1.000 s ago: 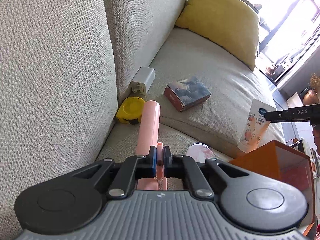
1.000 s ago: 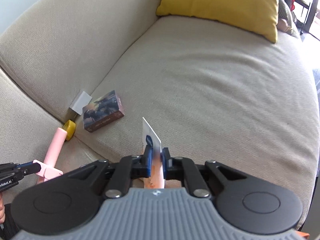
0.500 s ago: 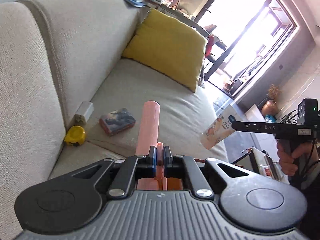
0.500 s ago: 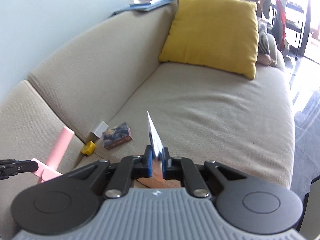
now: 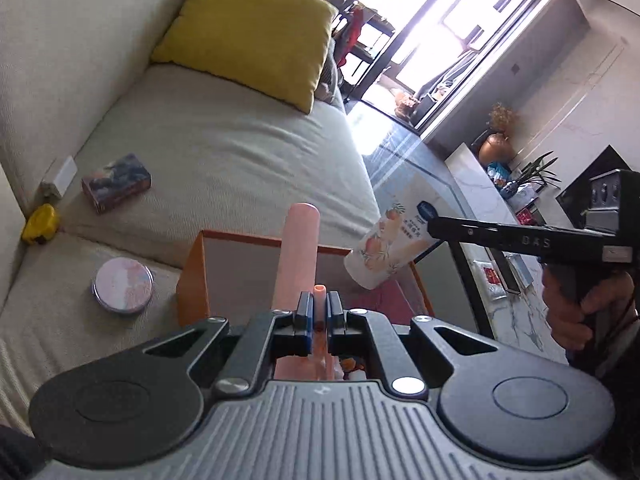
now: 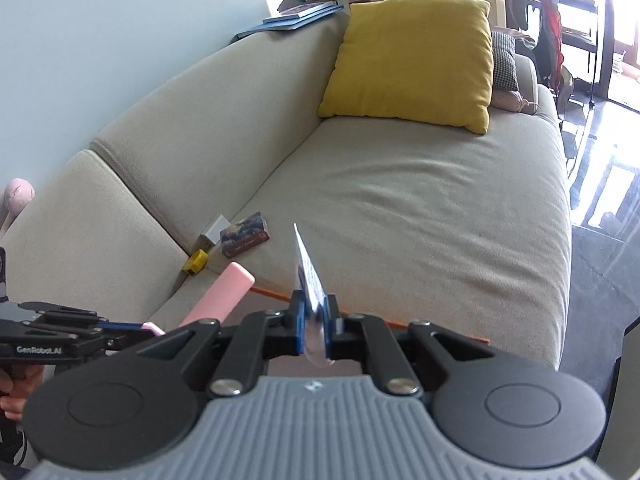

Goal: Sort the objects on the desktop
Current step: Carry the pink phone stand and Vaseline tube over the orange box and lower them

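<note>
Left wrist view: the left hand-held gripper (image 5: 318, 312) is clamped on a pink tube (image 5: 298, 256) at centre frame, its lower end hidden behind the jaws. The orange box (image 5: 192, 280) below is partly covered.

Right wrist view: the right hand-held gripper (image 6: 314, 320) pinches a lotion tube (image 6: 308, 280), seen edge-on, its print blurred.

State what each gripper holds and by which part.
The left gripper is shut on a pink tool, gripping a thin stub at its near end. The right gripper is shut on a white tube, pinching its flat crimped end.
</note>
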